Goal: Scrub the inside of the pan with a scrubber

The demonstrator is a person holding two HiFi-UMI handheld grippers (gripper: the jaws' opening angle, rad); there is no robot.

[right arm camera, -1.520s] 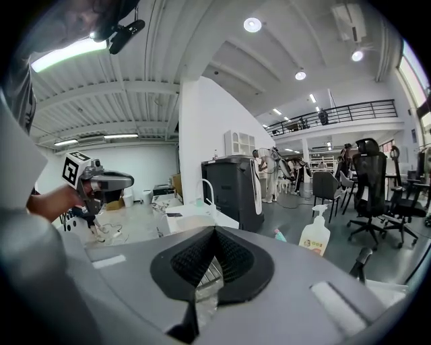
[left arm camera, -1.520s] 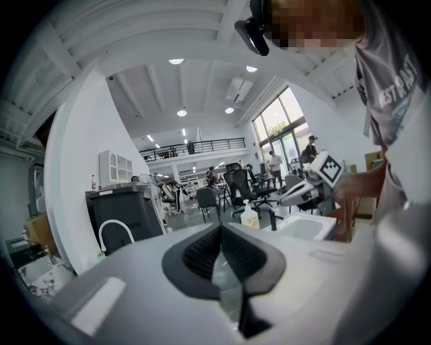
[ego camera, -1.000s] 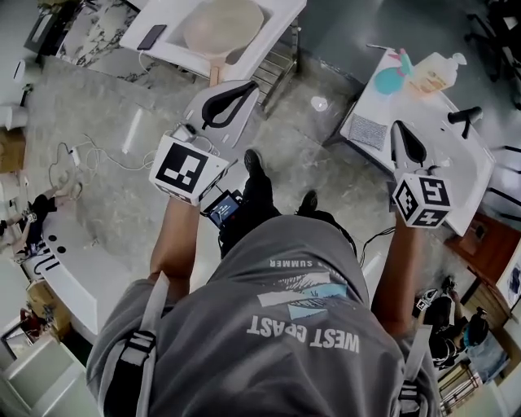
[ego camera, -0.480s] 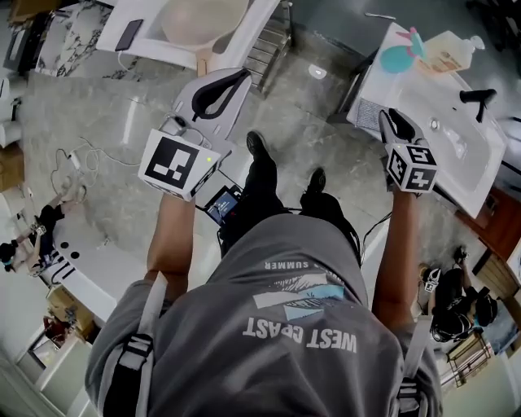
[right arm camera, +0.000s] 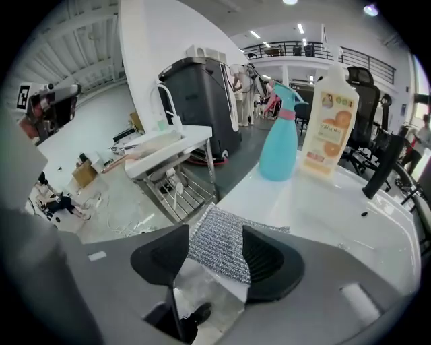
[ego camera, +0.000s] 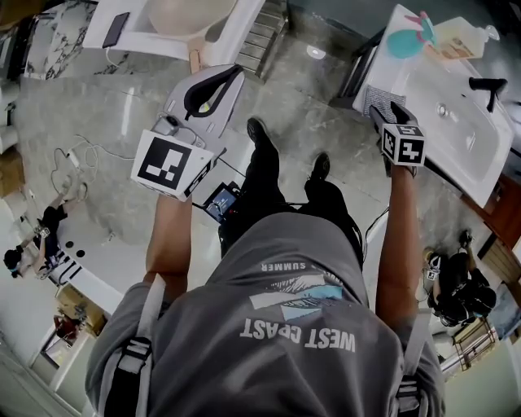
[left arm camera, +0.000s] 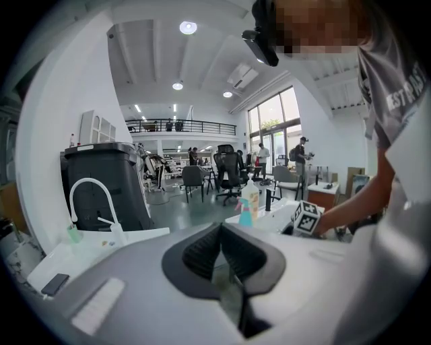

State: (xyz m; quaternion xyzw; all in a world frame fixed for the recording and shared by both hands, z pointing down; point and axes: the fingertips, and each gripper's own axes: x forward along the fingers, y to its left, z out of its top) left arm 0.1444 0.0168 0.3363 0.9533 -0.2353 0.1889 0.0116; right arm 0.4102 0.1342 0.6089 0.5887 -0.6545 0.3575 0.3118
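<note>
A silver mesh scrubber lies flat on the near corner of a white sink counter. My right gripper hangs just above it, pointing steeply down. Its jaws have just been opening and now stand wide, one on each side of the scrubber, and the pads do not press on it. From the head view the right gripper sits over the scrubber at the counter's corner. A cream round pan with a wooden handle rests on a second sink unit, far ahead of my left gripper. That gripper has its tips together and holds nothing.
A blue spray bottle, an orange soap bottle and a black faucet stand on the right counter. A phone lies beside the pan. Cables trail over the marble floor on the left. Office chairs stand in the background.
My right gripper has dropped towards the counter corner and now sits over the scrubber with its jaws apart. My left gripper has sunk a little.
</note>
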